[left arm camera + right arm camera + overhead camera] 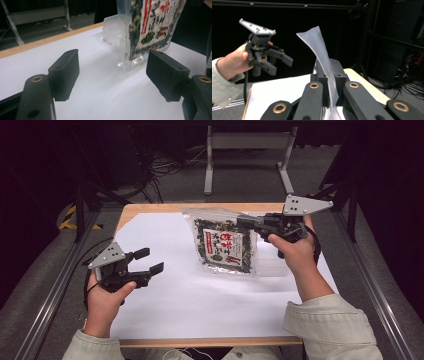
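Right gripper (pixel 250 222) clenched on seaweed pouch (pixel 225 247), upper centre of frame, dangling above desk (pixel 175 300). Light, floppy, slick film; best pinched along flat sealed edge. Left gripper (pixel 148 260) released, lower left.

1. high view looks forward and down over the whole table (pixel 165 320).
2. left gripper view sits low, near the snack bag (pixel 152 22).
3. right gripper view looks across the bag edge; all share the table.

Bare white sheet (pixel 200 295) between left tool (pixel 150 261) and hanging bag (pixel 225 247); clear container (pixel 115 30) behind bag.
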